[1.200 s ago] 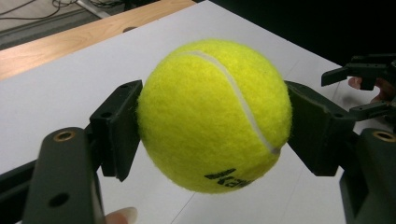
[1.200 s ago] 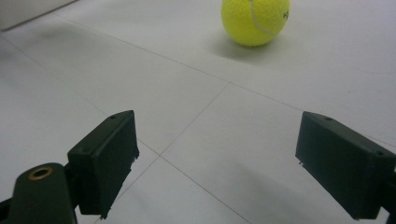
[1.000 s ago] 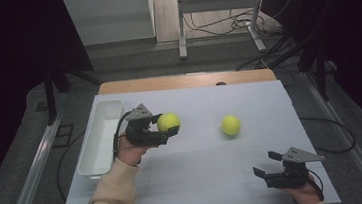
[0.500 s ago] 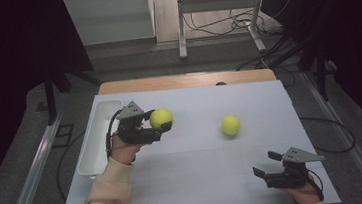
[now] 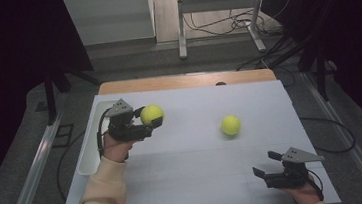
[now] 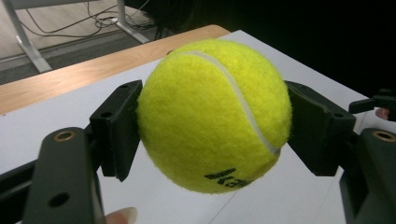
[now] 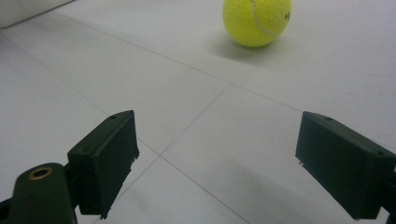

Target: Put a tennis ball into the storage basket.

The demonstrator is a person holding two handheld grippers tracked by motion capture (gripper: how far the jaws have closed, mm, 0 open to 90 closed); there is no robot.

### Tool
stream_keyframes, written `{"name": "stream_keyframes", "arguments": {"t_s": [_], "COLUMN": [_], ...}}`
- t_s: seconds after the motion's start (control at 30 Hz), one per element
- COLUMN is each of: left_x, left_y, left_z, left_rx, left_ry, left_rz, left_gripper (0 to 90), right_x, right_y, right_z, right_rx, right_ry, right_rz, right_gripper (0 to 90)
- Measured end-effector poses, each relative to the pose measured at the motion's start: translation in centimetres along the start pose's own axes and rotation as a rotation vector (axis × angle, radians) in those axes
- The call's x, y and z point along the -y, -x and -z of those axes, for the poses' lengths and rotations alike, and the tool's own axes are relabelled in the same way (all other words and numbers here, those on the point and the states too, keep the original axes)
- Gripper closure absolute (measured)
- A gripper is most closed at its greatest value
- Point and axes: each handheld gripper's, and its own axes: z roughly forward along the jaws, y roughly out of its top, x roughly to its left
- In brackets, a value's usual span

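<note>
My left gripper is shut on a yellow tennis ball and holds it above the white table, close to the white tray at the left. In the left gripper view that ball sits squeezed between both black jaws. A second tennis ball lies on the table right of centre. My right gripper rests open near the front right corner, its jaws wide apart and empty. From the right gripper view the second ball lies ahead, well beyond the jaws.
The long white tray stands along the table's left edge. A wooden strip runs along the far edge. Beyond it a metal stand and cables sit on the floor.
My left gripper has carried the tennis ball leftward and slightly away, closer to the tray. The right gripper and the second ball have stayed in place.
</note>
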Motion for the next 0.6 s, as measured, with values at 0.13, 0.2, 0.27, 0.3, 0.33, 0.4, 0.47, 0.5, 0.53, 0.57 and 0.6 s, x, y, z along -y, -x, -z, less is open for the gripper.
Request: {"name": "stream_keyframes", "arguments": {"t_s": [0.13, 0.2, 0.27, 0.3, 0.33, 0.4, 0.47, 0.5, 0.53, 0.57, 0.6], "left_x": [0.0, 0.0, 0.0, 0.0, 0.0, 0.0, 0.0, 0.0, 0.0, 0.0, 0.0], "left_y": [-0.2, -0.4, -0.5, -0.6, -0.6, -0.8, -0.9, -0.9, -1.0, -1.1, -1.2], "left_z": [0.2, 0.4, 0.6, 0.7, 0.8, 1.0, 1.2, 1.2, 1.3, 1.4, 1.5], "left_rx": [-0.011, -0.016, -0.02, -0.024, -0.024, -0.027, -0.032, -0.032, -0.034, -0.035, -0.038], "left_ry": [0.01, 0.018, 0.023, 0.026, 0.027, 0.031, 0.034, 0.034, 0.036, 0.037, 0.039], "left_rz": [0.005, 0.009, 0.013, 0.016, 0.015, 0.018, 0.024, 0.024, 0.025, 0.026, 0.028], "left_gripper": [26.5, 26.5, 26.6, 26.6, 26.6, 26.6, 26.5, 26.6, 26.6, 26.5, 26.6], "right_x": [0.0, 0.0, 0.0, 0.0, 0.0, 0.0, 0.0, 0.0, 0.0, 0.0, 0.0], "right_y": [0.0, 0.0, 0.0, 0.0, 0.0, 0.0, 0.0, 0.0, 0.0, 0.0, 0.0], "right_z": [0.0, 0.0, 0.0, 0.0, 0.0, 0.0, 0.0, 0.0, 0.0, 0.0, 0.0], "right_rx": [0.001, 0.002, 0.003, 0.002, 0.002, 0.003, 0.003, 0.003, 0.003, 0.003, 0.004], "right_ry": [-0.003, -0.003, -0.004, -0.004, -0.004, -0.004, -0.004, -0.005, -0.005, -0.005, -0.006], "right_rz": [0.002, 0.002, 0.003, 0.003, 0.003, 0.003, 0.003, 0.002, 0.002, 0.003, 0.003], "right_gripper": [13.2, 13.2, 13.2, 13.2, 13.2, 13.2, 13.2, 13.2, 13.2, 13.2, 13.2]}}
